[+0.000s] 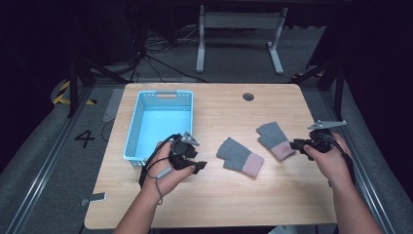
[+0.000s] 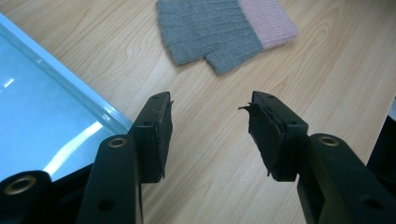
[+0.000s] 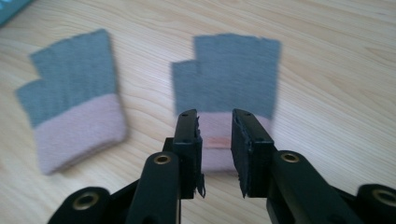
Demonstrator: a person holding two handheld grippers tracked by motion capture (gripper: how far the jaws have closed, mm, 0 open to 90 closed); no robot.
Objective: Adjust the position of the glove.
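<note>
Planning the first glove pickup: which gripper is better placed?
Right, probably. The right gripper sits at the right glove's pink cuff, jaws apart over it. The left gripper is open beside the blue basket, short of the left glove.

Both claws are black – left claw (image 1: 198, 167), right claw (image 1: 295, 145) – brass-ringed screws, frayed pads (image 2: 161, 135), black cables, grey plates.

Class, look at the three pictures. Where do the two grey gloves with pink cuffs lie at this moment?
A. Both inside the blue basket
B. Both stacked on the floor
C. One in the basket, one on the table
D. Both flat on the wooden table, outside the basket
D: in the high view the left glove and the right glove lie flat on the wooden table, while the blue basket holds nothing.
</note>
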